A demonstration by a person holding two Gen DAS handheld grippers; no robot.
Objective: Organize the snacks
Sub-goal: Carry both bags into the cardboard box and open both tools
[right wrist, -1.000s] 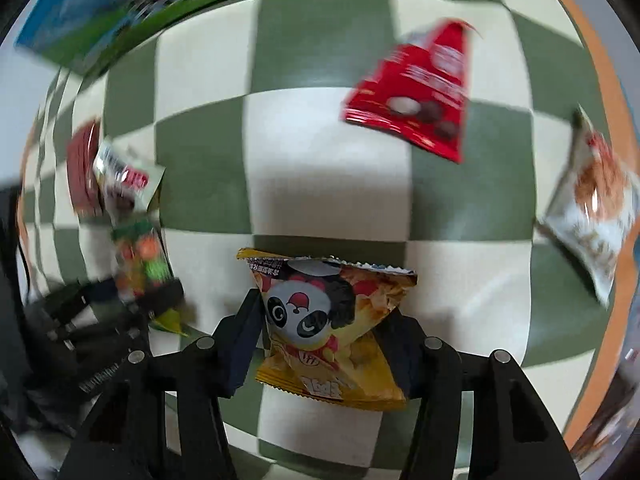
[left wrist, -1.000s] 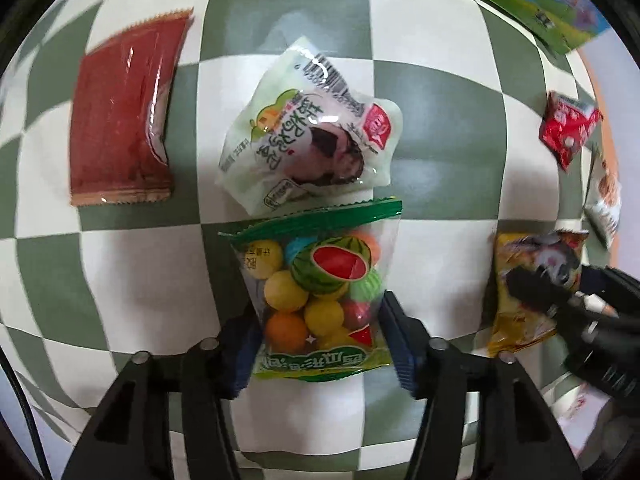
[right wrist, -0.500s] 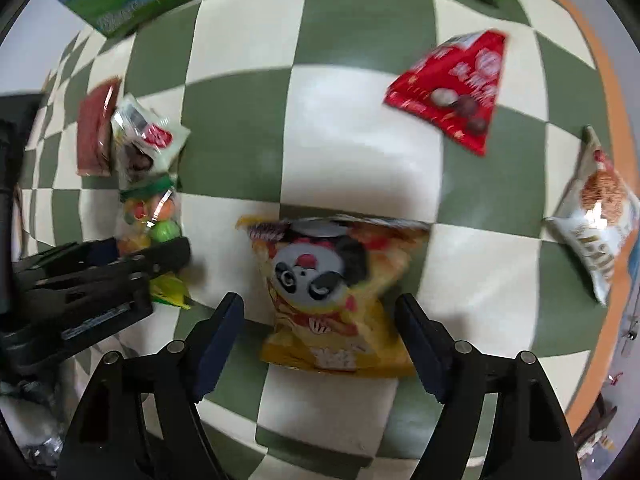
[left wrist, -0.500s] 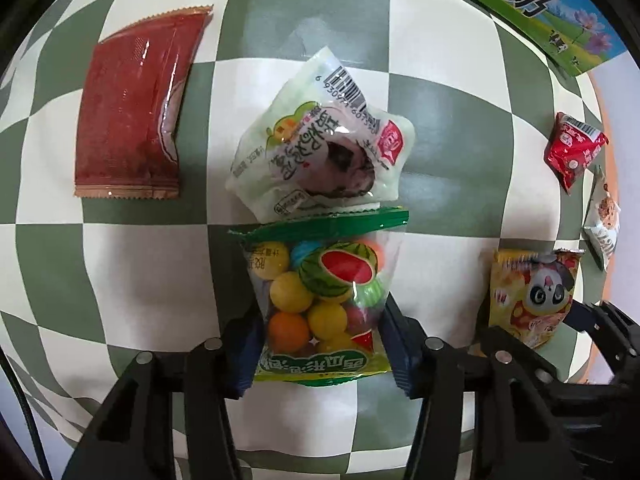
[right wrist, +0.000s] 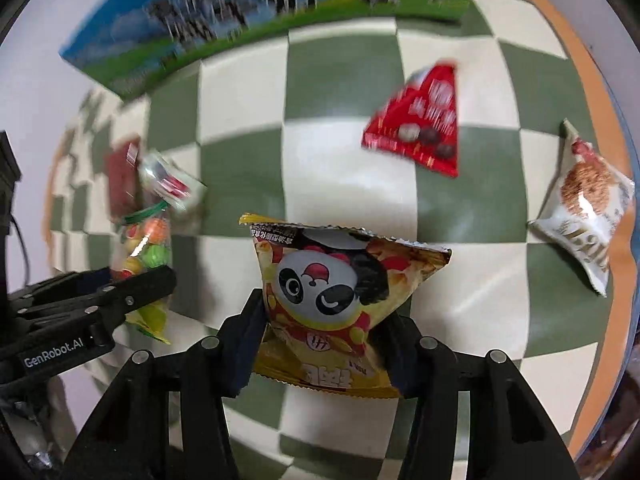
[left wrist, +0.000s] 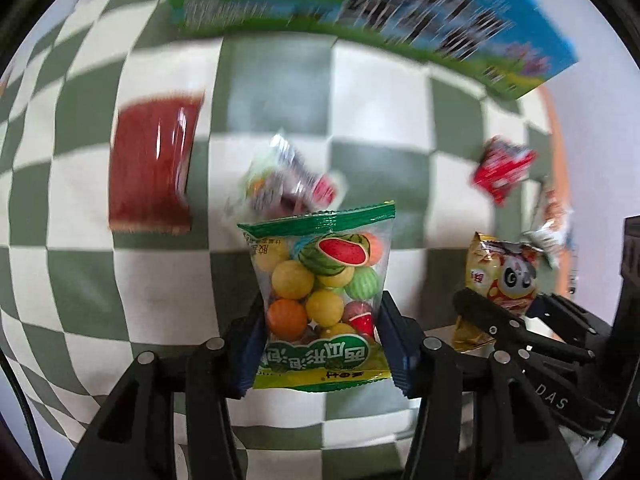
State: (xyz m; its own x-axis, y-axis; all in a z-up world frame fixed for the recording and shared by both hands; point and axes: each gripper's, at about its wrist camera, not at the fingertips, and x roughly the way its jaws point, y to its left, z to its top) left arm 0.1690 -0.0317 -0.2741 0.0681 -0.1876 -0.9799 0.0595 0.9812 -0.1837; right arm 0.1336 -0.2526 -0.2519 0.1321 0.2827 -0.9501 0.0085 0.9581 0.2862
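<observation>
Now your left gripper (left wrist: 320, 344) has its fingers clamped on the lower half of the fruit candy bag (left wrist: 320, 300), which is off the tabletop (left wrist: 80, 280). Your right gripper (right wrist: 326, 340) has just been closing its fingers, and they now pinch the panda snack bag (right wrist: 336, 300) at both sides, with the bag bulging above them and lifted clear of the checkered cloth.

The left wrist view gives you what the other blurs or crowds to the edge: the dark red flat packet (left wrist: 152, 168) lying on the cloth at upper left, and the pale green pouch (left wrist: 284, 180) just behind the candy bag, smeared by motion. It also shows your right gripper from the side at lower right, holding the panda bag.

The right wrist view gives you the far side better: the red triangular packet (right wrist: 424, 132) lies flat near the middle right, and the white pouch (right wrist: 588, 208) sits close to the orange edge, well apart from it. Your left gripper appears at left, with the candy bag between its fingers.

Both views show the blue and green carton (right wrist: 256, 12) along the far edge, its print too blurred to read.
</observation>
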